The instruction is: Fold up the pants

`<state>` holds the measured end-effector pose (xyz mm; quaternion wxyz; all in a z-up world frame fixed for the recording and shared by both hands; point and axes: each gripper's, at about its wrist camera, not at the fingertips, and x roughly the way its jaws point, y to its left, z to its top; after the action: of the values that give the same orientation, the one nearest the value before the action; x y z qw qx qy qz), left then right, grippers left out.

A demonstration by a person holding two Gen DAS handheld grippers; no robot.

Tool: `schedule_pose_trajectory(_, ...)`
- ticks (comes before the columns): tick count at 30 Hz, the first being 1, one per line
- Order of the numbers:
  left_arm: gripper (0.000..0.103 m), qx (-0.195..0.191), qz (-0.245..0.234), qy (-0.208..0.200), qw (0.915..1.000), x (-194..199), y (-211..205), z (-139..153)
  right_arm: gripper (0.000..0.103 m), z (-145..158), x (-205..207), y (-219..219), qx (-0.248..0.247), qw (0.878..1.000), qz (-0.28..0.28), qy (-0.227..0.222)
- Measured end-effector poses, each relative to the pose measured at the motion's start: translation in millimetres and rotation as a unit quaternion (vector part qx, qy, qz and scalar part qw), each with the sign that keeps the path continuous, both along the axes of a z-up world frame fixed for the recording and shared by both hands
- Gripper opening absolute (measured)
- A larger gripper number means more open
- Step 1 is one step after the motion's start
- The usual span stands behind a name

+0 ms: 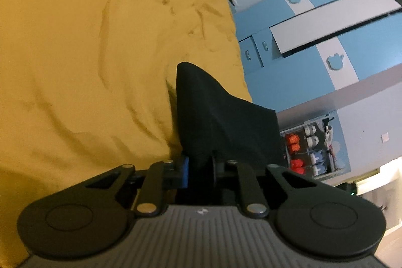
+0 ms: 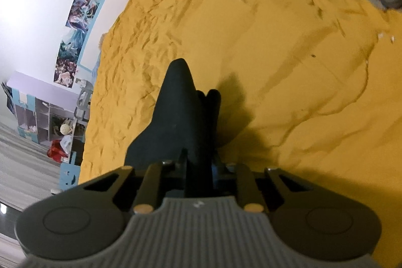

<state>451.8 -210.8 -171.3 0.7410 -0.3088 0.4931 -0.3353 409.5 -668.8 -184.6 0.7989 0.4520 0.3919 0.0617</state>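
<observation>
Black fabric is pinched in both sets of jaws. In the left gripper the jaws are nearly closed on a bunched edge of the pants, which rises in a peak just ahead of the fingertips and drapes off to the right of them. In the right gripper the jaws are likewise drawn almost together on the pants, cloth standing up in a cone ahead of them, one fingertip showing just beside it. How much fabric is caught behind the pads cannot be told.

Beyond the jaws, a wrinkled yellow bedspread is seen under and around the cloth; a blue wardrobe is well off to the right of the left jaws.

Risks, as judged: a shallow bite may slip, dropping one corner and skewing the fold. Only one layer may be caught, so the legs could separate. The bedspread could be dragged along if any is nipped.
</observation>
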Motion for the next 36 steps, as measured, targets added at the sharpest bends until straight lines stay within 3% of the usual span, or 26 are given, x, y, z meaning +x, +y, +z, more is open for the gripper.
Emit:
schedule_pose_trajectory(6, 0.017, 0.037, -0.032, -0.037, 0.9981, -24.3, 36.7, 65.9, 0.011, 54.5, -27.1, 37.6, -0.009, 1.000, 0.019, -0.013)
schedule_pose_trajectory(11, 0.017, 0.077, -0.045, -0.062, 0.9940, -55.2, 86.5, 119.6, 0.011, 91.8, -59.9, 95.4, 0.010, 0.999, 0.040, -0.035)
schedule_pose_trajectory(19, 0.018, 0.135, -0.051, -0.070, 0.9870, -107.3, 183.7, 162.9, 0.011, 107.0, -125.7, 202.7, 0.070, 0.995, 0.067, -0.035)
schedule_pose_trajectory(24, 0.018, 0.163, -0.060, -0.063, 0.9827, -136.1, 226.6, 157.3, 0.011, 88.4, -172.4, 258.3, 0.088, 0.993, 0.074, -0.024)
schedule_pose_trajectory(28, 0.018, 0.168, -0.054, -0.056, 0.9827, -154.3, 248.6, 134.2, 0.011, 65.5, -199.3, 286.9, 0.096, 0.992, 0.074, -0.018)
schedule_pose_trajectory(36, 0.018, 0.145, -0.044, -0.036, 0.9877, -149.2, 262.6, 66.8, 0.011, 14.6, -194.1, 292.6, 0.078, 0.995, 0.070, 0.004)
